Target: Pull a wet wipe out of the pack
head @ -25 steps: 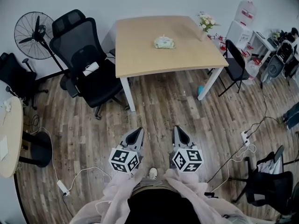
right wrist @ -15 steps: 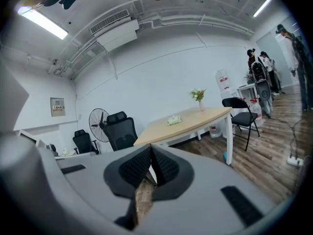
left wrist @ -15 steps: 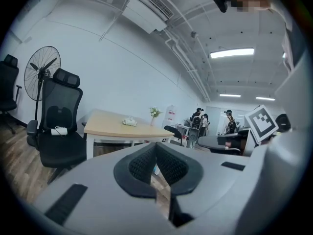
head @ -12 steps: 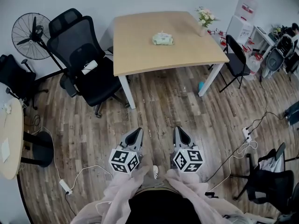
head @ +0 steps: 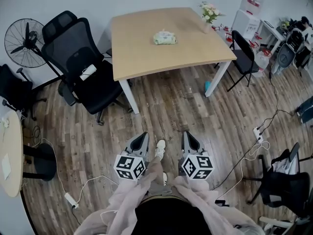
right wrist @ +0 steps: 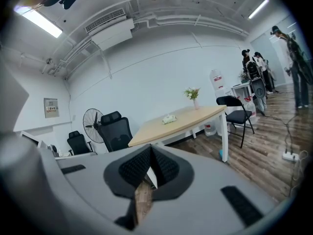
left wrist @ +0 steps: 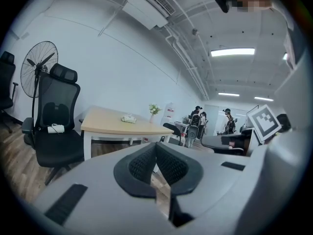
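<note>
Wood floor (head: pixel 195 106) below; my left fingers (head: pixel 144 136) and right fingers (head: pixel 187 134) point nearly level, pressed together, empty. Pack (head: pixel 165 37) on tabletop (head: pixel 142 53) far ahead. Only the head view shows my shoe (head: pixel 159 148) between them.

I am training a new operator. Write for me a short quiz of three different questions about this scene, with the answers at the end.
1. True or false: the wet wipe pack lies on the table, far from the left gripper and the right gripper.
2. What stands near the table's far right corner? A) a laptop B) a vase of flowers C) a kettle
3. Fill in: the jaws of both grippers are ____, with nothing between them.

Key: 1 true; 2 B; 3 shut.
</note>
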Tool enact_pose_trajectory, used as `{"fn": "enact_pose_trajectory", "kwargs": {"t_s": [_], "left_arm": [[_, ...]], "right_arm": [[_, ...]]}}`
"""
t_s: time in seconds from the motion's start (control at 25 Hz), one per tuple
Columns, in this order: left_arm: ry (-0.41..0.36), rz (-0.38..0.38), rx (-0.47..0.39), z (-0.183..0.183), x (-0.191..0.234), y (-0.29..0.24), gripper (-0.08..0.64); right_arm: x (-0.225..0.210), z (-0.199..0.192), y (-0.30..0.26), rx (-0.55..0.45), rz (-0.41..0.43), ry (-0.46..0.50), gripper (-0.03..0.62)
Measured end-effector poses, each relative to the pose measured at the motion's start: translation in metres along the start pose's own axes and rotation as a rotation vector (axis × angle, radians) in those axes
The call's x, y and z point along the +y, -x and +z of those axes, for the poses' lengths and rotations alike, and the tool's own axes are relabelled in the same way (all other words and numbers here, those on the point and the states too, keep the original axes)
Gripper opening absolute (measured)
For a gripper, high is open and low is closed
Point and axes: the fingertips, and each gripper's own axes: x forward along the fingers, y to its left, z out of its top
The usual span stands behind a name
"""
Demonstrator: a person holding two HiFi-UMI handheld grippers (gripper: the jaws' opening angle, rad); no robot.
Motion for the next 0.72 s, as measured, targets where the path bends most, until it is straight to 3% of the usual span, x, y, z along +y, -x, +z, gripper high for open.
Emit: {"fn": "enact_pose_trajectory", "kwargs": {"t_s": [0.72], "left_arm": [[0.049, -0.032, -0.022, 0.045, 0.041, -0.103, 0.012]], "right_arm": [[-0.042, 0.048, -0.094, -0.019, -0.038, -0.001, 0.012]]}}
